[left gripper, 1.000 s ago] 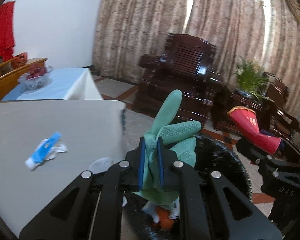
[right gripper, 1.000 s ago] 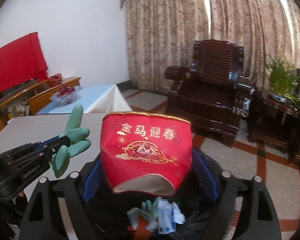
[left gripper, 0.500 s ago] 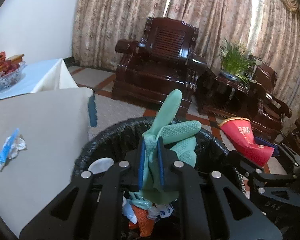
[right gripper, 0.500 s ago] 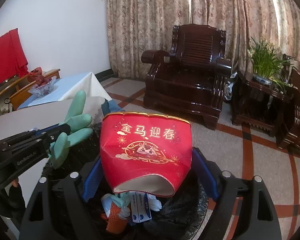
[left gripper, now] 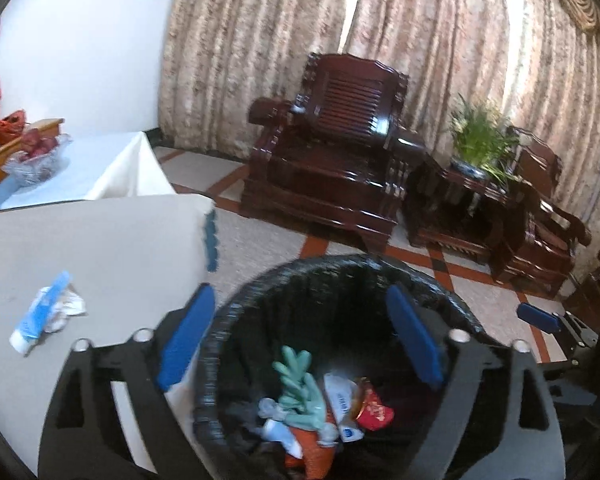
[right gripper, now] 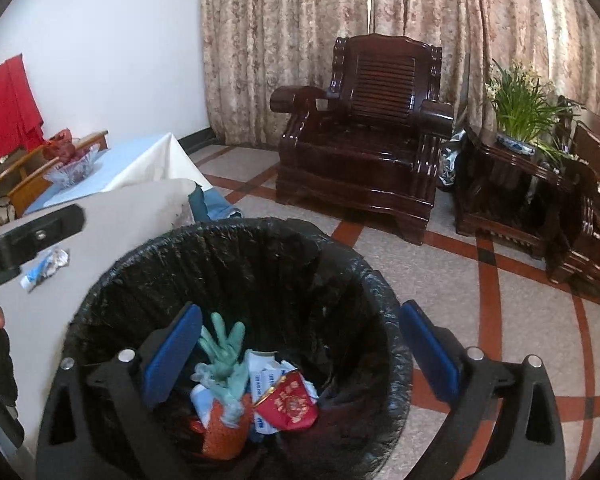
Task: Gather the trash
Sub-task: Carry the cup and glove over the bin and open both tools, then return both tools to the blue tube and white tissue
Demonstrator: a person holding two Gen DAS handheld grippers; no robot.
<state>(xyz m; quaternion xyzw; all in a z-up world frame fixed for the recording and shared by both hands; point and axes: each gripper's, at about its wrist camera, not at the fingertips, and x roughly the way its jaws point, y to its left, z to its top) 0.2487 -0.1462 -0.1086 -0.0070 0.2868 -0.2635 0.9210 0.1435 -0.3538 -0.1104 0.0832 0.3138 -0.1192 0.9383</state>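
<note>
Both hands are parked over the bin [right gripper: 204,264] right now, the one with the black liner sitting on the floor right by the corner of the desk [left gripper: 100,248]. My left tool [left gripper: 300,340] has its jaws opening, blue pads wide apart, nothing between them. Same story with my right tool [right gripper: 300,352]: jaws opening, nothing in them.

Down in the bin there's a decent pile. The green rubber glove [right gripper: 222,354] is lying on top with its fingers pointing up and away from me, and the red paper cup [right gripper: 288,404] with the gold print is just beside it, tipped on its side. Under and around those I can see some white and blue wrappers and something orange, can't really tell what the orange thing is.

So going by that, glove and cup count as done, they're both fully inside the liner, not hanging on the rim.

What's left, as far as I can see: one crumpled blue and white wrapper [left gripper: 44,318] lying out on the desk, well apart from the bin. That looks like the last bit of trash on the part of the desk my cameras cover. Can't see the rest of the desk, so there may be more.

I'd guess the left tool gets it, since it's on that side.
</note>
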